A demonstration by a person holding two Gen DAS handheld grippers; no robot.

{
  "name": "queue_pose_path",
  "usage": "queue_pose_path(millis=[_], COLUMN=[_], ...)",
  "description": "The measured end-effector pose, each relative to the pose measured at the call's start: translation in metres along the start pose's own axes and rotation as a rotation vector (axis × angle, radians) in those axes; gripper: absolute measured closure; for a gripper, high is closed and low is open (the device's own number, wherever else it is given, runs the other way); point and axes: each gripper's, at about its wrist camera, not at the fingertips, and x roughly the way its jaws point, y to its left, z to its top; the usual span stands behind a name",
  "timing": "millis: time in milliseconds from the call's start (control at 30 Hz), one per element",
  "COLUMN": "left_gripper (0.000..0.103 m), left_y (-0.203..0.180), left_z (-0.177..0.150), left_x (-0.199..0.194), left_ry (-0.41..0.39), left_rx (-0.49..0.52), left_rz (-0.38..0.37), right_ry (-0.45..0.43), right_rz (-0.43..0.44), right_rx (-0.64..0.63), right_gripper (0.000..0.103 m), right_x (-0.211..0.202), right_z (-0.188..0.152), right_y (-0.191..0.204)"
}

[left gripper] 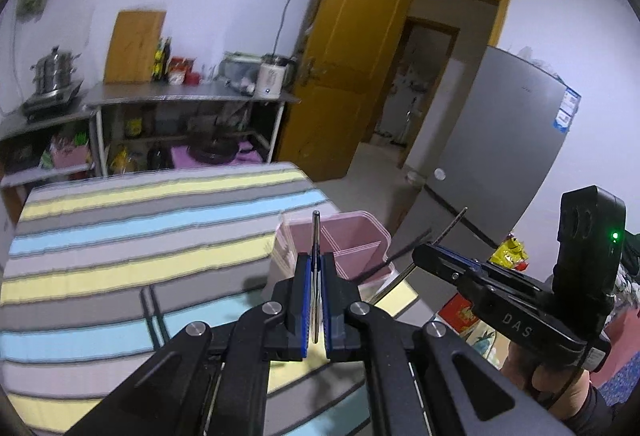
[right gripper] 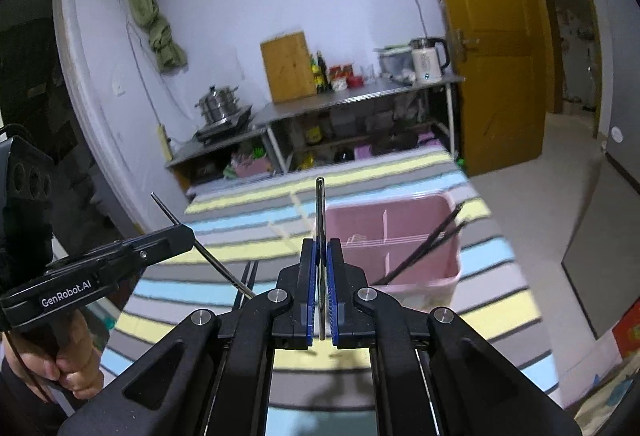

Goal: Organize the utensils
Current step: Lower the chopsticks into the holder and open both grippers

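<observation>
A pink divided bin (right gripper: 416, 236) stands at the striped tablecloth's (left gripper: 120, 236) edge, two dark chopsticks (right gripper: 432, 240) leaning inside. The left gripper (left gripper: 316, 276), marked "GenRobot.AI", is clamped on a thin metal utensil (left gripper: 315, 236) just before the bin. The right gripper (right gripper: 321, 276), marked "DAS", pinches another metal utensil (right gripper: 320, 208) beside the bin.

1. A table covered with a striped cloth (left gripper: 132, 232) in grey, yellow and pale blue bands fills the lower left of the left wrist view.
2. A pink plastic utensil bin with inner dividers (right gripper: 404, 236) stands on the cloth at its 3 o'clock edge.
3. A pair of dark chopsticks (right gripper: 246, 282) lies flat on the cloth, at about 9 o'clock from the bin.
</observation>
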Motion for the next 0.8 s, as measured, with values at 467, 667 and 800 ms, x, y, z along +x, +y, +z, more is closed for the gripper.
queue_pose_path(millis=[467, 667, 800], left_gripper=[0.099, 0.099, 0.099], left_y=[-0.015, -0.001, 0.003], left_z=[0.044, 0.035, 0.030], left_x=[0.045, 0.069, 0.079], left_ry=[-0.018, 0.024, 0.043], left_rx=[0.054, 0.044, 0.046], left_rz=[-0.011, -0.006, -0.005], right_ry=[-0.061, -0.036, -0.020], right_rz=[-0.052, -0.071, -0.076], right_rx=[-0.002, -0.006, -0.011], right_gripper=[0.098, 0.098, 0.098], right_x=[0.017, 0.032, 0.042], right_z=[0.029, 0.020, 0.017], right_y=[-0.015, -0.021, -0.021])
